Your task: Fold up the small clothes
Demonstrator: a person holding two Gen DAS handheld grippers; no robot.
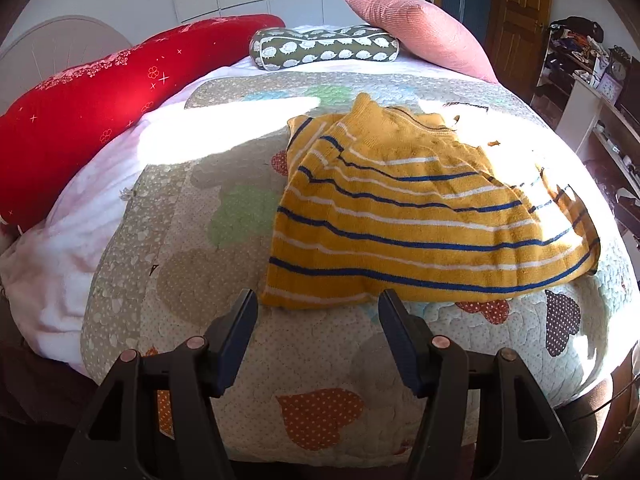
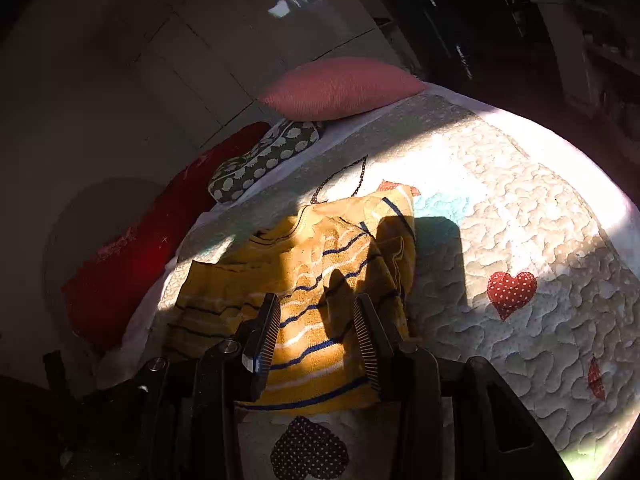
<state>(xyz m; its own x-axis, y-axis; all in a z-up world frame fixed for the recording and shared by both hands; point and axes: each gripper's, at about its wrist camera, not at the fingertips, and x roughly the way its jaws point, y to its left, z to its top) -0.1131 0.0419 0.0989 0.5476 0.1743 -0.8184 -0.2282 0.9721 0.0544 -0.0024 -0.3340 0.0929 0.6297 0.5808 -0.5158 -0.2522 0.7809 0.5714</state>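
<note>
A small yellow sweater [image 1: 404, 208] with blue and white stripes lies partly folded on the quilted bed cover [image 1: 192, 208], its sleeves turned in over the body. My left gripper [image 1: 318, 300] is open and empty, just short of the sweater's near hem. In the right wrist view the sweater [image 2: 304, 276] lies under and ahead of my right gripper [image 2: 316, 304], which is open and empty above the sweater's near right part. The gripper casts a shadow on the cloth.
A long red bolster [image 1: 96, 108] lies along the left side of the bed. A green patterned pillow [image 1: 324, 48] and a pink pillow [image 1: 424, 28] sit at the head. Shelves with clutter [image 1: 592, 80] stand to the right. Strong sunlight falls across the quilt [image 2: 520, 208].
</note>
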